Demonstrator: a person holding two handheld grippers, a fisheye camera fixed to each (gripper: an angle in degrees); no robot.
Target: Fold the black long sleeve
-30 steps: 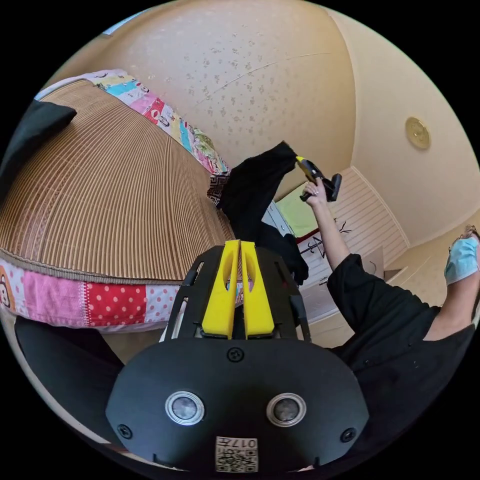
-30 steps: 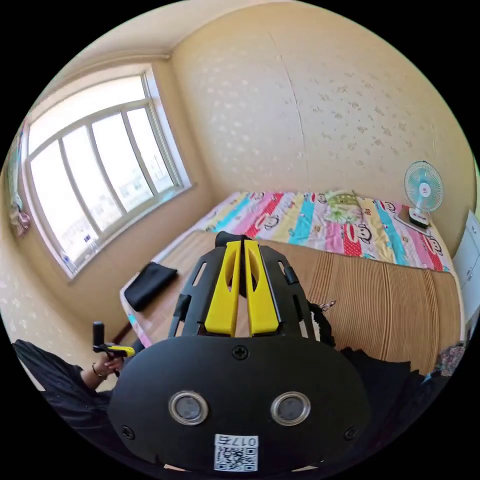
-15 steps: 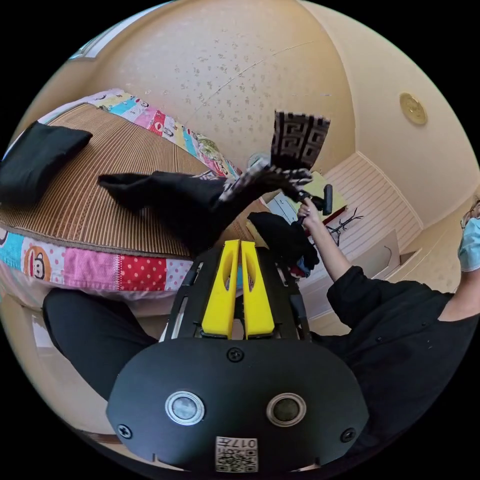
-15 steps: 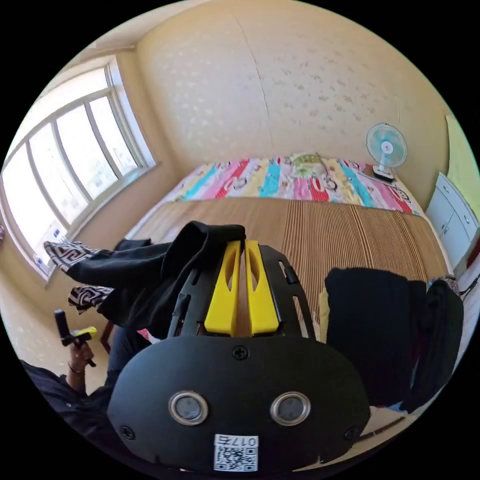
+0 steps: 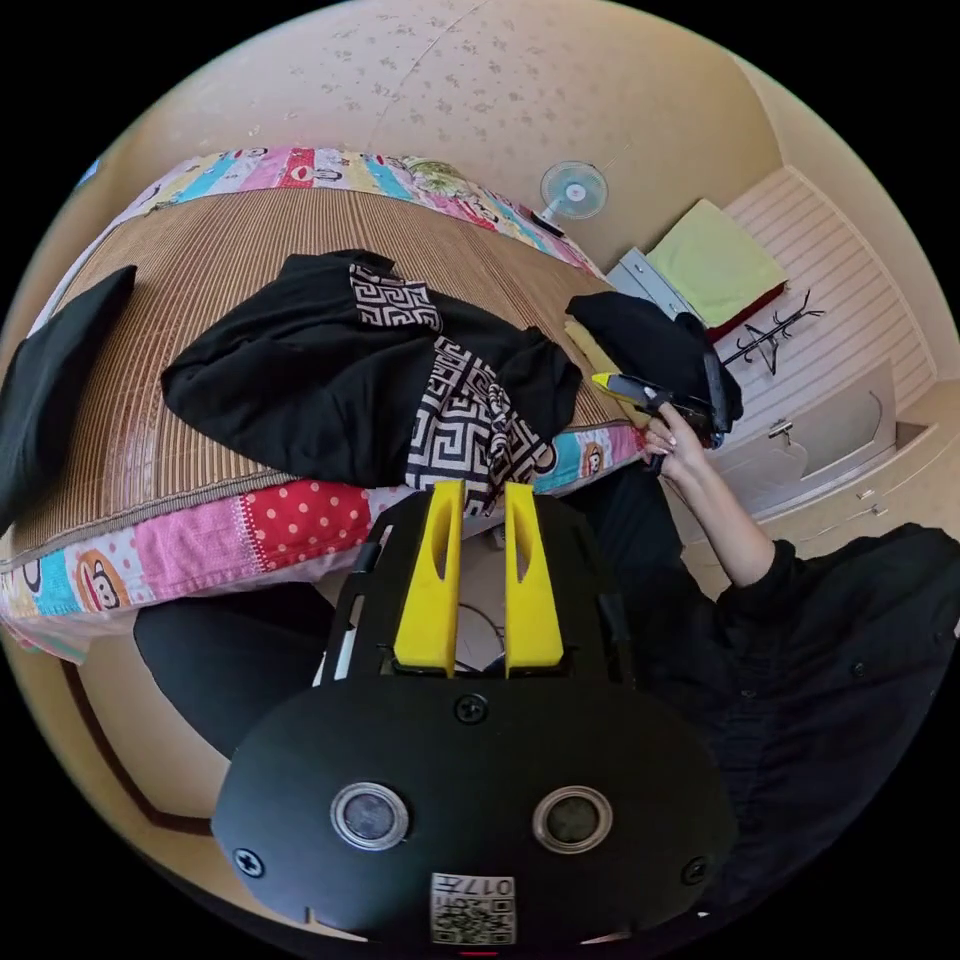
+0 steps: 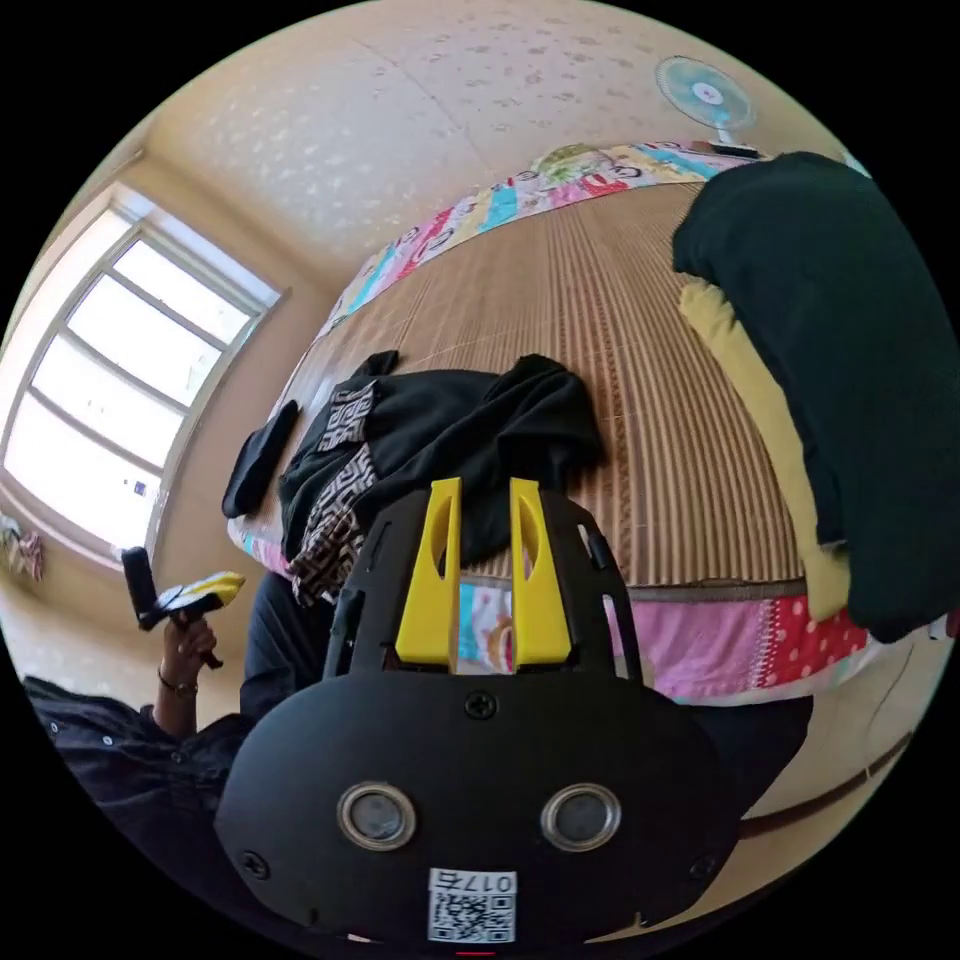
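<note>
Crumpled black long sleeve (image 5: pixel 330 390) on bamboo-matted bed (image 5: pixel 200 260).

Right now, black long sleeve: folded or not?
Not folded. The black long sleeve lies crumpled on the bamboo mat, patterned panels bunched, hem draping over the bed edge.

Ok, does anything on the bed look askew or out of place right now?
Yes: the black long sleeve lies crumpled on the straw mat, its patterned part bunched and hanging over the mattress edge. Both claws, left and right, are open and empty.
</note>
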